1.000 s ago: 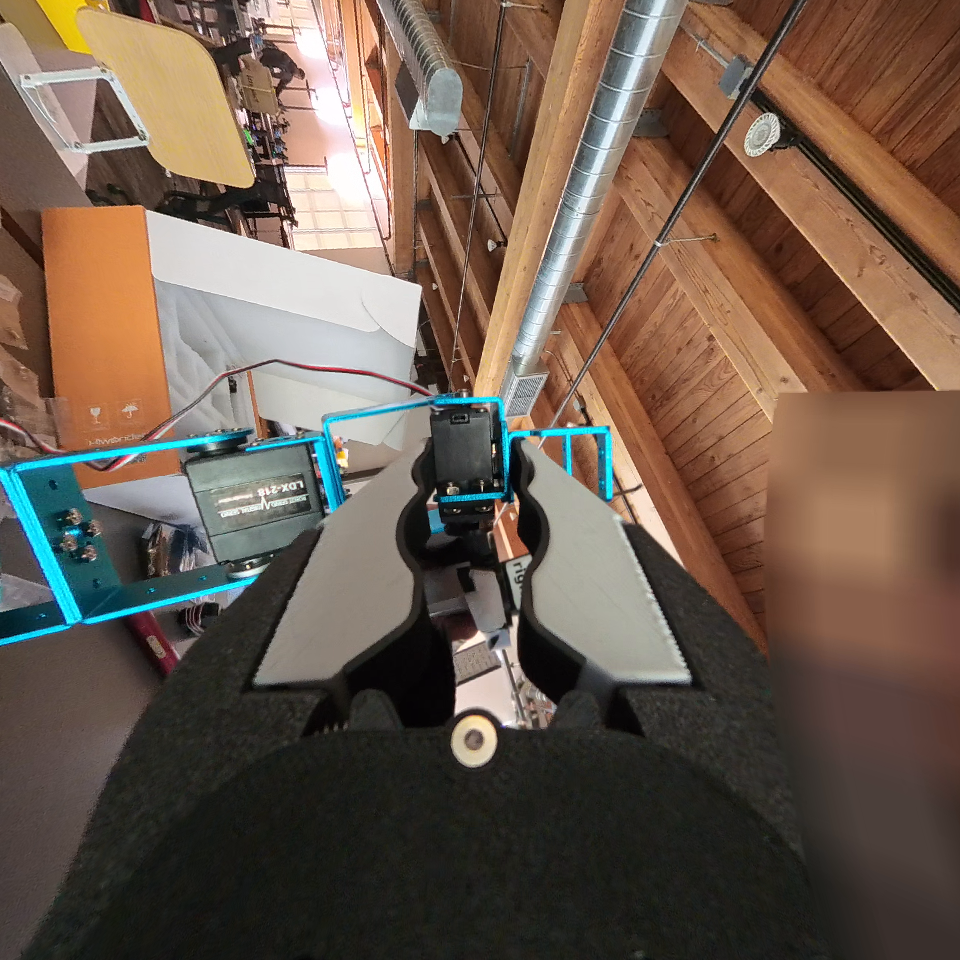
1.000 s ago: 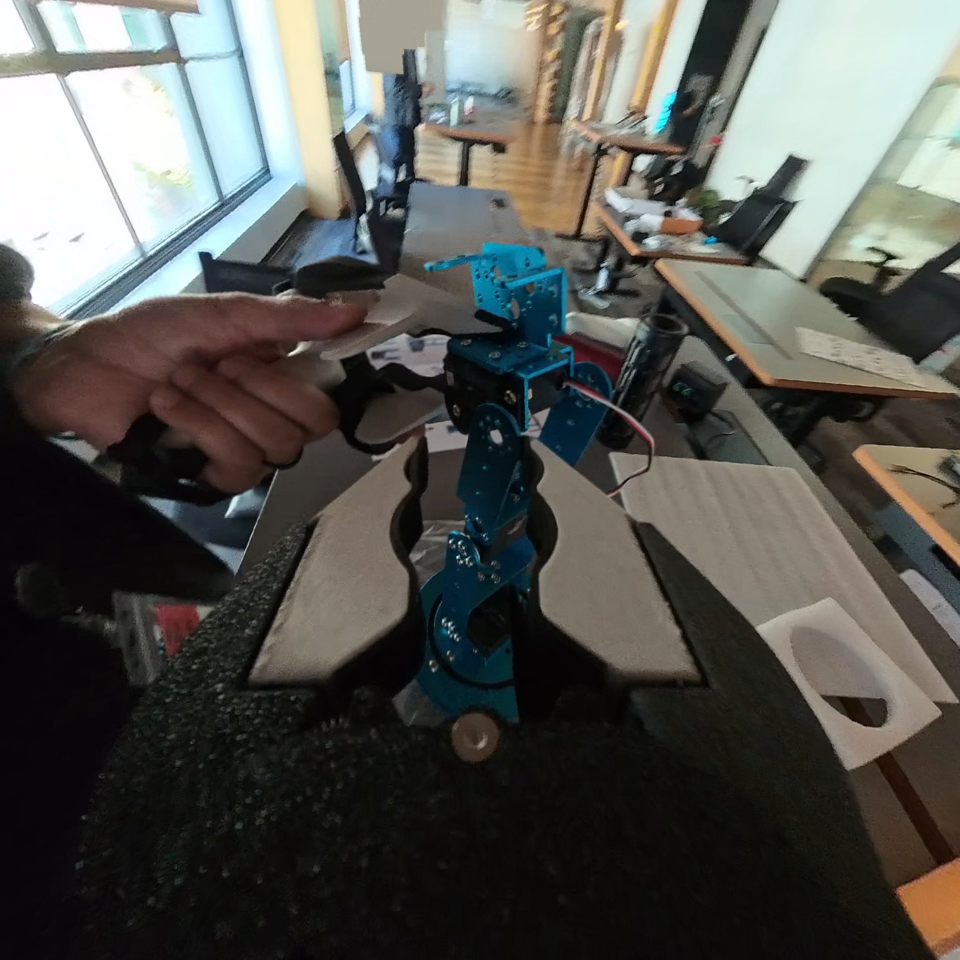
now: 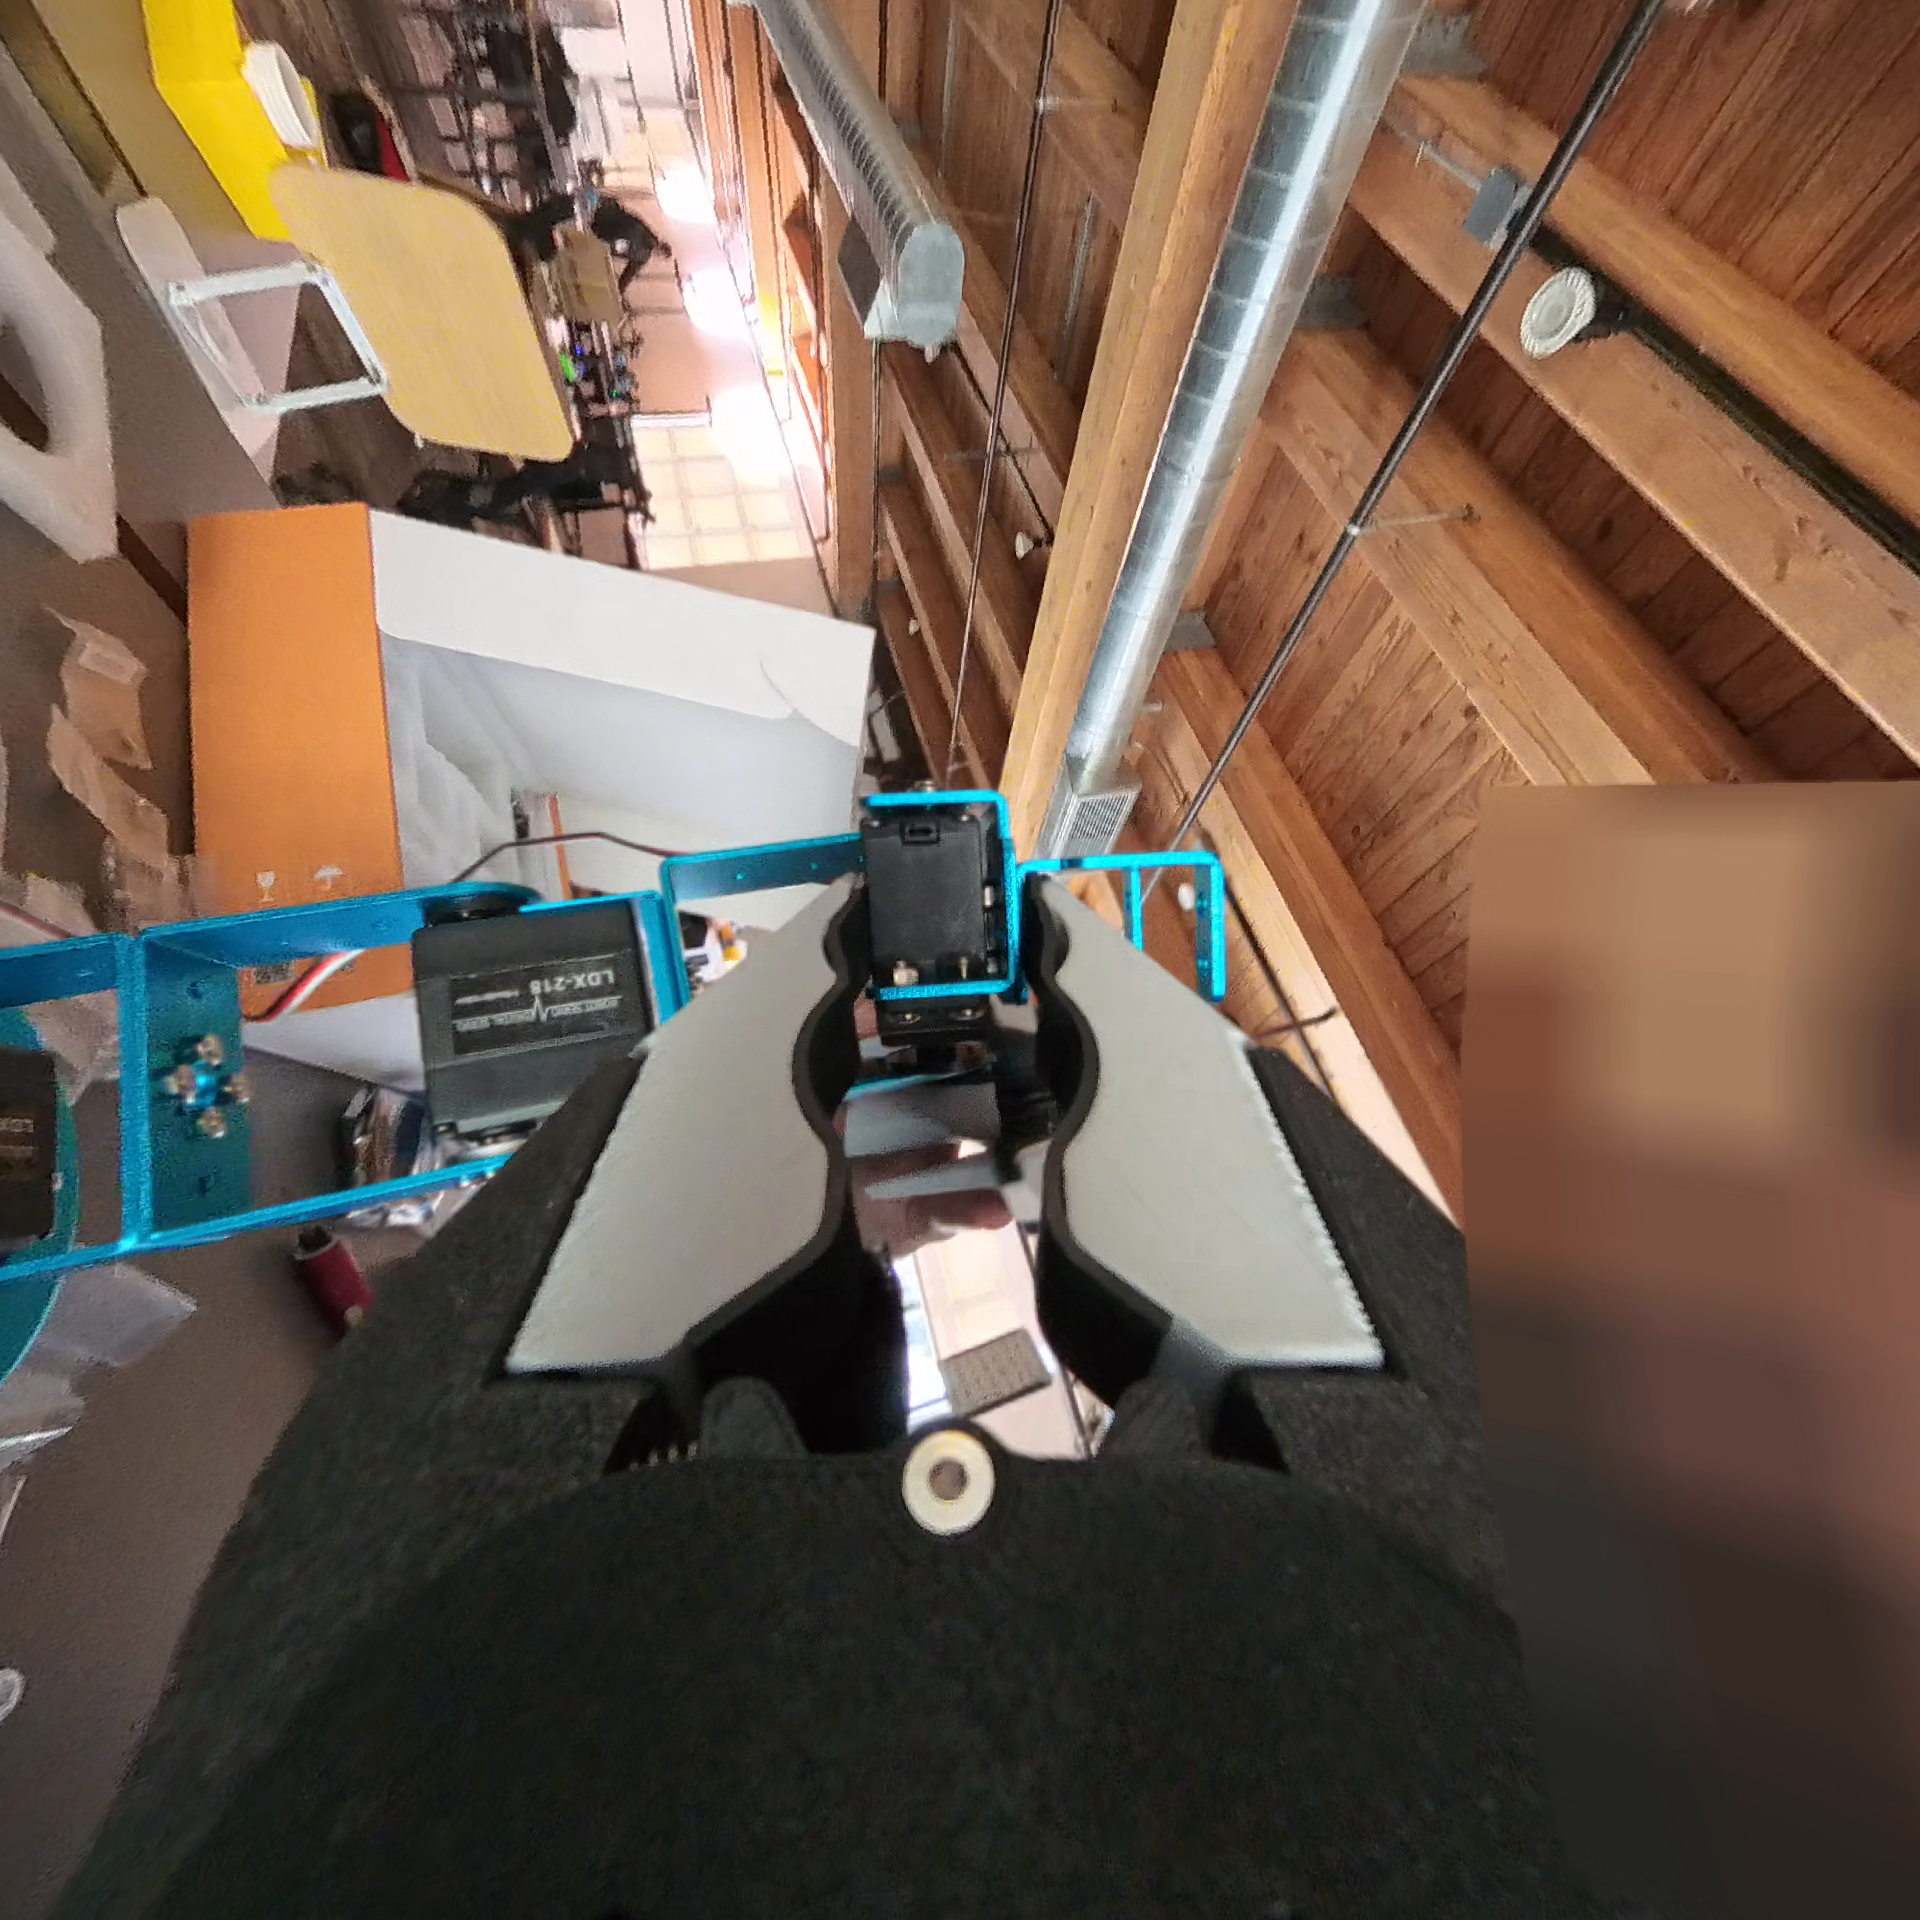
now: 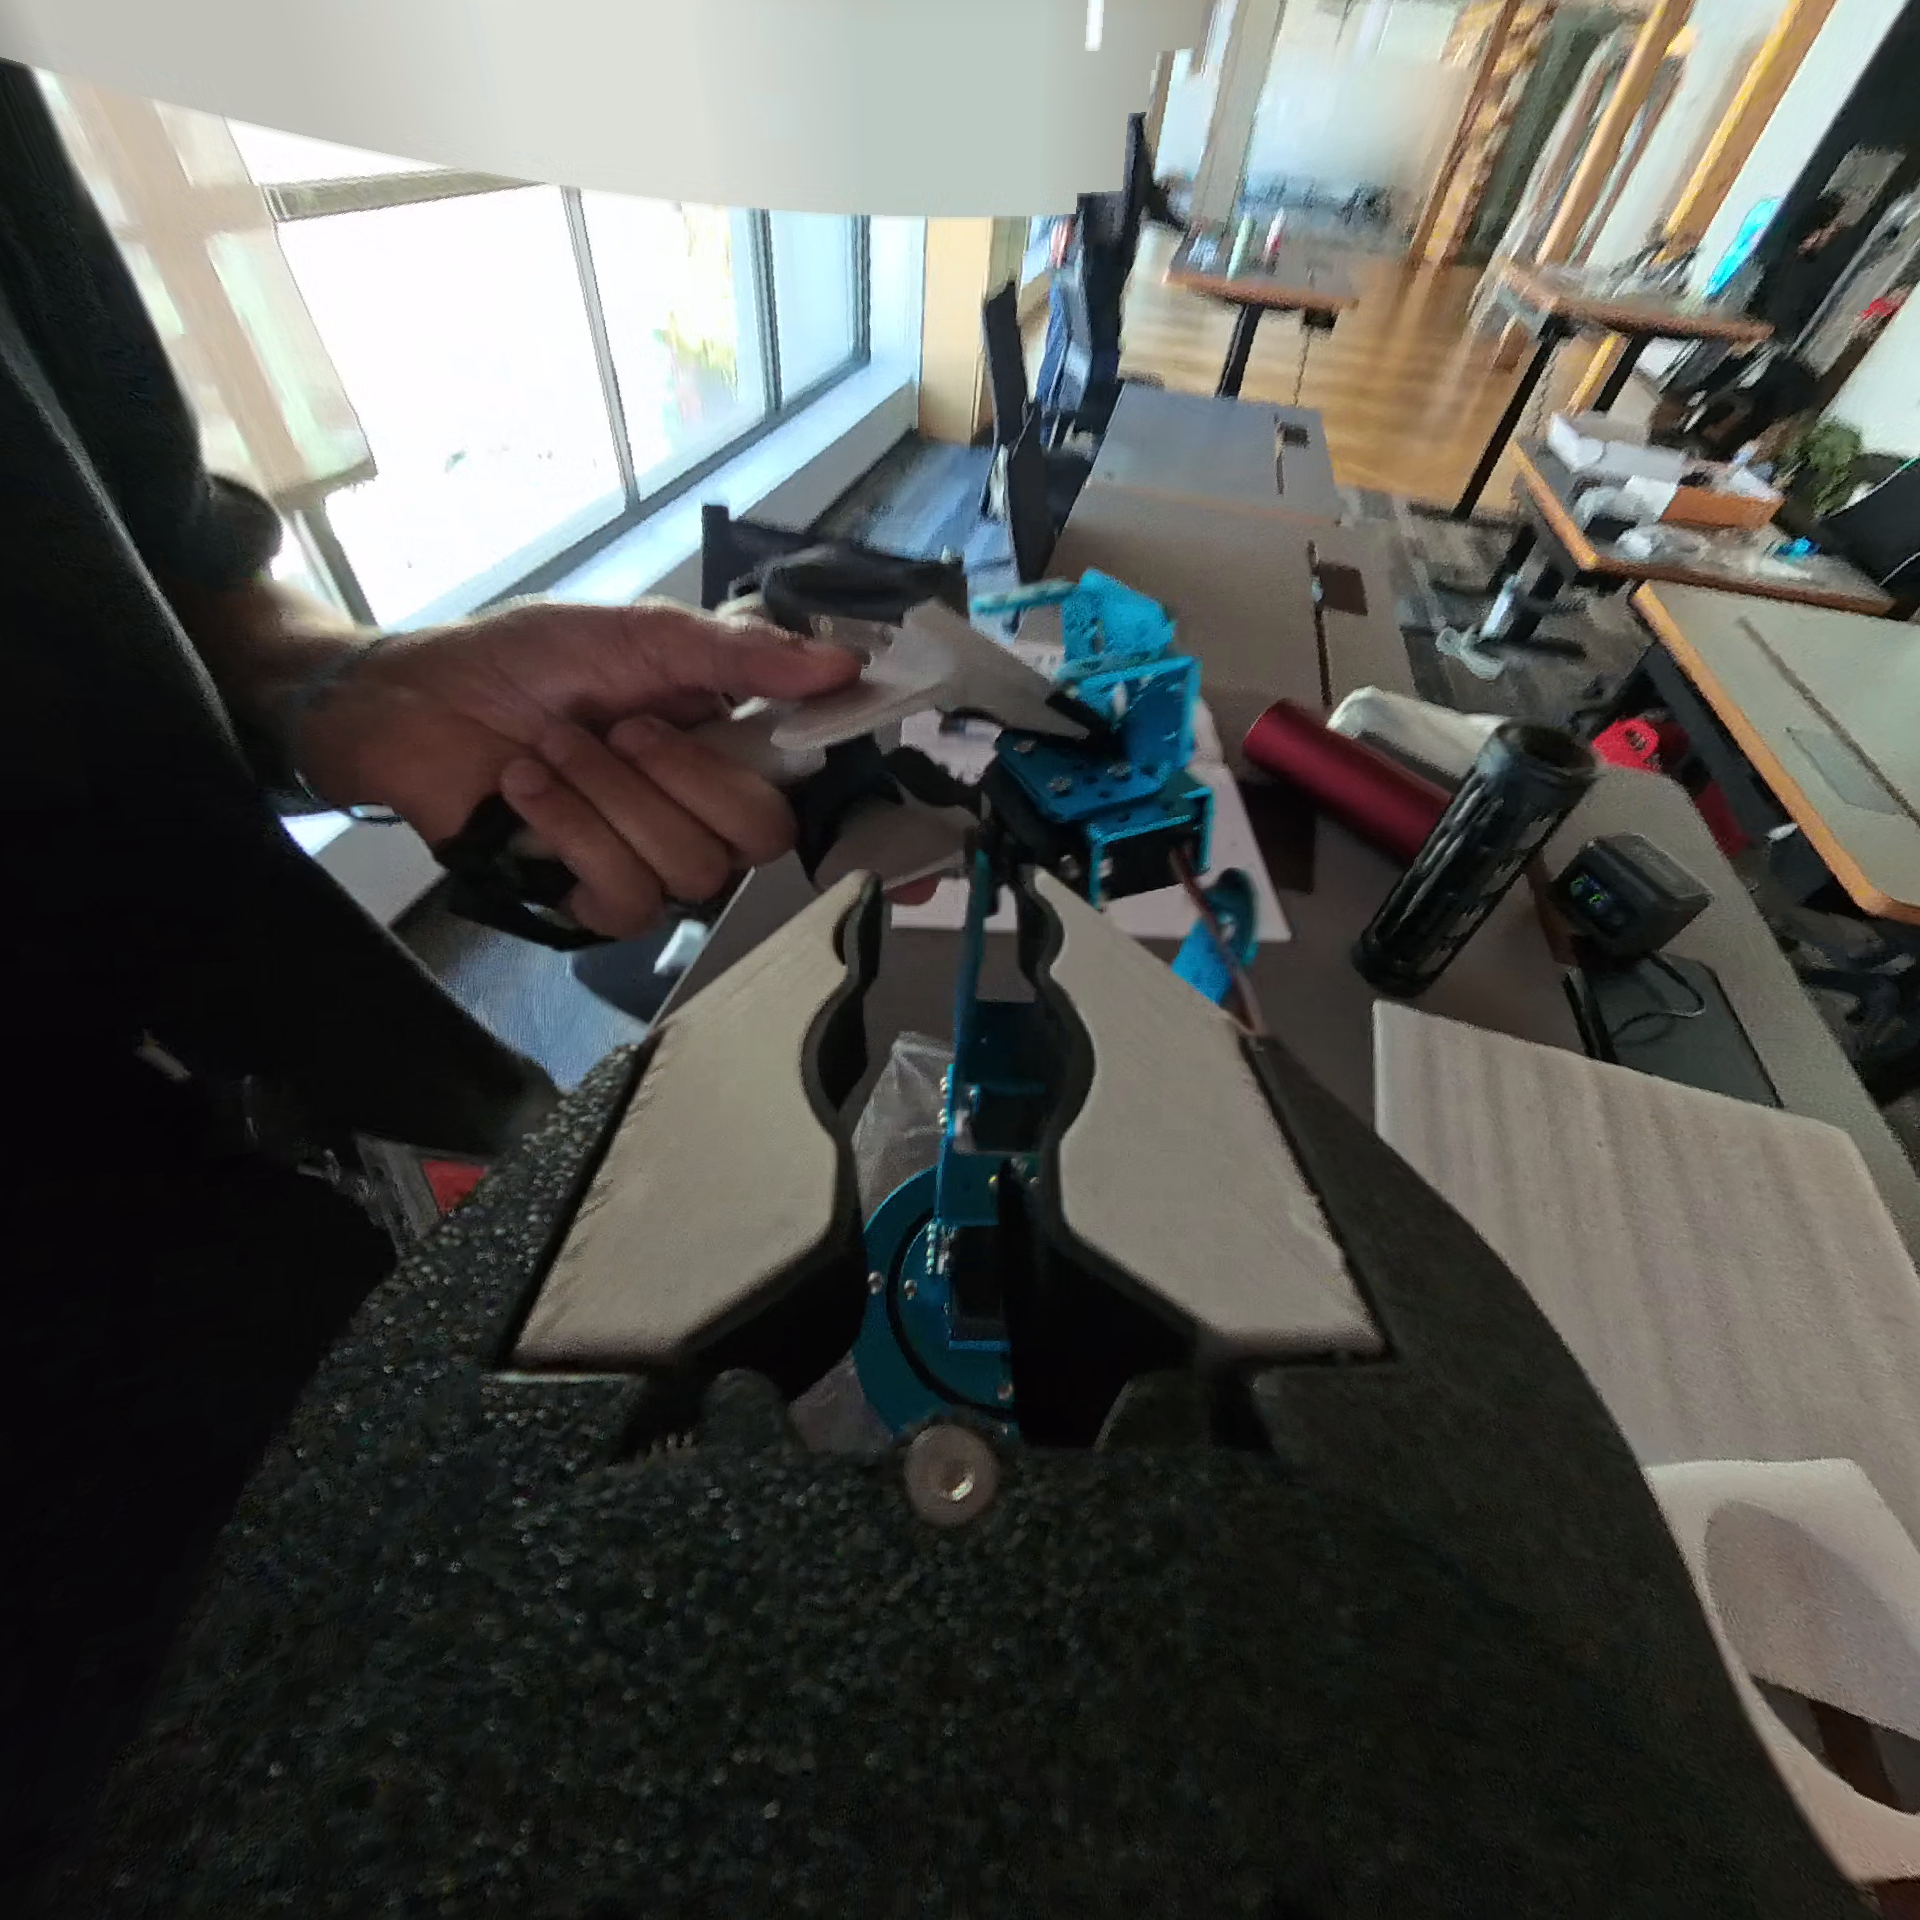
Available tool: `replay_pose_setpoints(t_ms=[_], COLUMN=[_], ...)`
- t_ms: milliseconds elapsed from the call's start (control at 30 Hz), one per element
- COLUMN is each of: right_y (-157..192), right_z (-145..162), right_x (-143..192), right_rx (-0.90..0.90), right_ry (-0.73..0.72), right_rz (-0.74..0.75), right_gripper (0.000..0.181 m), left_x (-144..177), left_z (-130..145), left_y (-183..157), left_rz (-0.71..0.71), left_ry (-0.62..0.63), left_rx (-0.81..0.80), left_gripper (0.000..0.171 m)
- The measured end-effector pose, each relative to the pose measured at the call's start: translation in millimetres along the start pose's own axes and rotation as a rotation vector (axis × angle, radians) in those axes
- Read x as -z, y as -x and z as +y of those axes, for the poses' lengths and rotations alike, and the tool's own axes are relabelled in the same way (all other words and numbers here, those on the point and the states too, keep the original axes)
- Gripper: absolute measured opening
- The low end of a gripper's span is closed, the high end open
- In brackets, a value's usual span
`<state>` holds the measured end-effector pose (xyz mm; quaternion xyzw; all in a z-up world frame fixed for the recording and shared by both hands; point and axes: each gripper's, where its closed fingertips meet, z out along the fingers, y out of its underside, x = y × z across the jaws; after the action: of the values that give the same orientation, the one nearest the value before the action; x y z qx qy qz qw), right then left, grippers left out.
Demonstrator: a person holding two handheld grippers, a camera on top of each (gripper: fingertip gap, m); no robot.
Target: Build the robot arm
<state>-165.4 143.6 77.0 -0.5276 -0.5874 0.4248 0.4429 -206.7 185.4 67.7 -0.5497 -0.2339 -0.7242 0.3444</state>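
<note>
worktop carries a blue bracket arm standing upright; right gripper grasps its lower link, left gripper clenched on the black servo at its upper end.

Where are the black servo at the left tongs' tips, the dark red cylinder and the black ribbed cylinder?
black servo [image 3: 928, 902]: left wrist view, on its black body.
dark red cylinder [image 4: 1340, 770]: right wrist view, mid-length on its side.
black ribbed cylinder [image 4: 1470, 857]: right wrist view, on its ribbed side.
</note>
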Motion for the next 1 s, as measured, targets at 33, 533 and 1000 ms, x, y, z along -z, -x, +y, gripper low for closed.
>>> replay_pose_setpoints(t_ms=[33, 533, 1000], right_y=[-6, -47, -39], right_z=[-8, -27, -21], right_x=[9, -7, 2], right_rx=[-0.015, 0.070, 0.065], right_ry=[-0.052, -0.116, -0.041], right_rz=[0.015, 0.106, 0.063], right_gripper=[0.026, 0.034, 0.005], left_x=[-1, -19, -26], left_z=[-1, 2, 20], left_y=[0, -20, -14], left_rz=[-0.009, -0.035, -0.080], left_ry=[0.017, 0.180, 0.373], left_rx=[-0.003, -0.209, -0.168], left_gripper=[0.028, 0.028, 0.029])
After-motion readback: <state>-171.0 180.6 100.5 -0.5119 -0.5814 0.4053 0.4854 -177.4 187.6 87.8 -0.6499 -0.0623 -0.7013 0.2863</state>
